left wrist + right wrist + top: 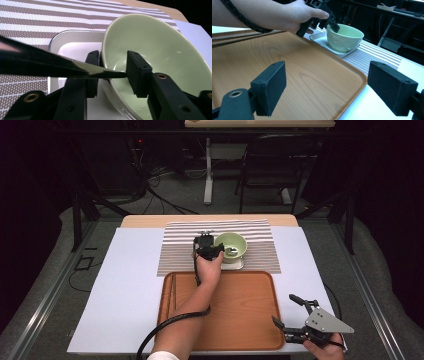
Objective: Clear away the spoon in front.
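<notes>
Where left hand-held gripper (110, 75) straddles bowl (155, 50) rim, no writing legible

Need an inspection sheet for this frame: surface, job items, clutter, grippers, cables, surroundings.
Surface: table under a white sheet, with a striped mat at the back and a wooden tray in front.
Job's things: green bowl upright on a small white tray on the mat.
Clutter: nothing seen.
Grippers: left gripper straddles the bowl's near rim, one jaw inside, one outside; contact unclear. Right gripper open, beside the wooden tray's corner.
Cables: black cable trails along the left forearm over the wooden tray.
Surroundings: dark room, chair and a second table behind.
</notes>
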### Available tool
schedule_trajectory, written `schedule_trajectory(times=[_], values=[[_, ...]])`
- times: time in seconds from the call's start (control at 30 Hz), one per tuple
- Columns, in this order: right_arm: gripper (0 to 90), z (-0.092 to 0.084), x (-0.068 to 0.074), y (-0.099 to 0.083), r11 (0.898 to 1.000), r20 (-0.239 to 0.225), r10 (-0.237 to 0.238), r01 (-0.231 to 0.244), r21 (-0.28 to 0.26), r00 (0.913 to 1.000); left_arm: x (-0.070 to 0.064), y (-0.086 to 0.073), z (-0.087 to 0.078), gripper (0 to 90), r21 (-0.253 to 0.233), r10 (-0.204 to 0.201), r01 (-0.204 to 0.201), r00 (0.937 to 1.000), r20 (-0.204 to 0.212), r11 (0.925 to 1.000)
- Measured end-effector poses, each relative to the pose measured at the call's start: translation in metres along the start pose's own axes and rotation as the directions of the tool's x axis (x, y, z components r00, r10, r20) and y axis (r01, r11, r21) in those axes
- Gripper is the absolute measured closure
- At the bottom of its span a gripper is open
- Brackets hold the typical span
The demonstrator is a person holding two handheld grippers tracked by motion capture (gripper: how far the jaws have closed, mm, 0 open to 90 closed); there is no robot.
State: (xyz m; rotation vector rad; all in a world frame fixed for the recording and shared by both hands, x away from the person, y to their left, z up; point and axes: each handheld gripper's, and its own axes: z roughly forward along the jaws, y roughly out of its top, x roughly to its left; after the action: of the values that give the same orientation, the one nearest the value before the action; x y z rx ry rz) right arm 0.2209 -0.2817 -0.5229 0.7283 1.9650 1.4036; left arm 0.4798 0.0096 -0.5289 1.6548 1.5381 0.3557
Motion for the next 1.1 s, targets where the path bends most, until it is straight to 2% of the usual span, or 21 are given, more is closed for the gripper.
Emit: schedule_trajectory(times=[0.33,0.67,0.9,1.1], values=[[15.3,0.0,-0.001,0.0,1.0,0.003,0.0,0.0,0.001,1.0,0.007,0.008,-0.011,75.4,-0.018,0.013,-0.013,0.9999,0.004,0.9997],[15.3,0.0,-0.001,0.0,1.0,0.003,0.007,-0.007,0.003,1.0,0.012,0.02,-0.018,85.0,-0.024,0.026,-0.025,0.9992,0.032,0.9994],[15.3,0.0,-0.002,-0.001,1.0,0.005,0.01,-0.011,0.004,0.9999,0.013,0.03,-0.019,86.8,-0.031,0.04,-0.038,0.9984,0.04,0.9988],[15.3,0.0,-0.001,-0.001,1.0,0.002,0.009,-0.009,0.007,1.0,0.014,0.037,-0.017,88.1,-0.019,0.028,-0.027,0.9982,0.053,0.9995]])
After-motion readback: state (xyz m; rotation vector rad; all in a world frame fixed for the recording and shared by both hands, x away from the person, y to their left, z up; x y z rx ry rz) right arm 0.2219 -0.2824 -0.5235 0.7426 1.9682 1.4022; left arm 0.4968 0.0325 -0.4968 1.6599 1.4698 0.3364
